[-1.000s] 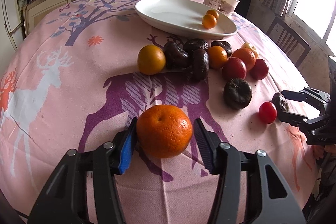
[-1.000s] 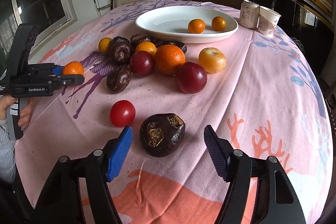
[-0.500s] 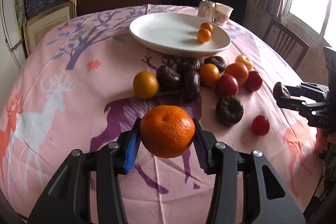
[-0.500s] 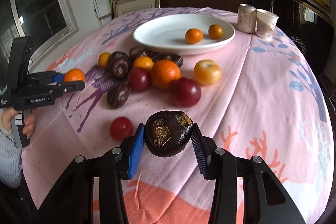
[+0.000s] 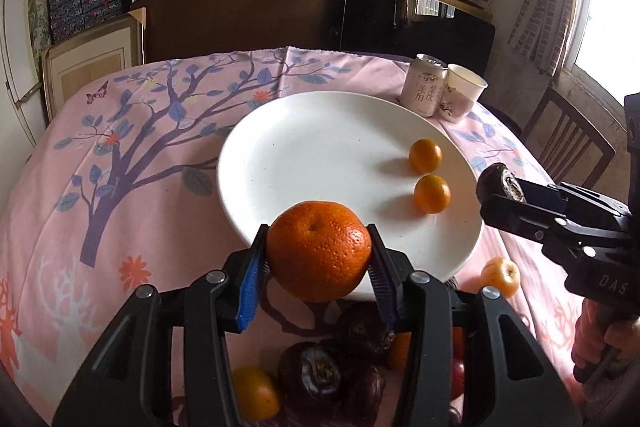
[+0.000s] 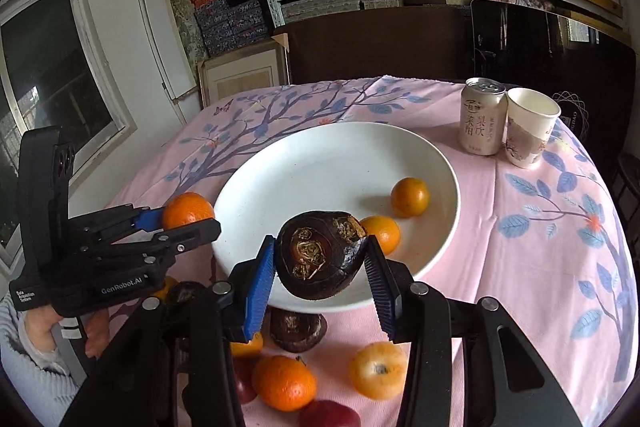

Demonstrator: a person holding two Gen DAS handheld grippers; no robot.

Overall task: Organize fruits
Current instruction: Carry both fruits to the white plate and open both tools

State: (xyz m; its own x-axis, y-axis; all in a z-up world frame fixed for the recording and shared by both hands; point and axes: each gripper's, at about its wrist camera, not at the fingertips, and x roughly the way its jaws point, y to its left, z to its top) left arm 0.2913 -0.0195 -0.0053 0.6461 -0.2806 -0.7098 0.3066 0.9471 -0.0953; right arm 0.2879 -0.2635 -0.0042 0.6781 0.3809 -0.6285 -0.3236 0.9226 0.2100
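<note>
My left gripper (image 5: 318,275) is shut on a large orange (image 5: 319,249), held in the air over the near rim of the white plate (image 5: 320,155). My right gripper (image 6: 320,277) is shut on a dark wrinkled fruit (image 6: 320,253), also lifted over the plate's (image 6: 312,171) near edge. Two small oranges (image 5: 431,193) lie on the plate's right side. Each gripper shows in the other's view: the right one (image 5: 500,197) at the plate's right rim, the left one (image 6: 180,219) at its left rim.
Below the grippers, loose fruit stays on the pink tablecloth (image 6: 540,267): dark fruits (image 5: 316,375), oranges (image 6: 284,381), a yellow apple (image 6: 376,369) and red fruits. A drink can (image 6: 482,121) and paper cup (image 6: 528,129) stand behind the plate at the right. A chair (image 5: 572,147) is beyond.
Both grippers rose off the cloth and moved forward to the plate, each carrying its fruit. The right gripper closed on the dark fruit, which lay loose between its fingers a second ago.
</note>
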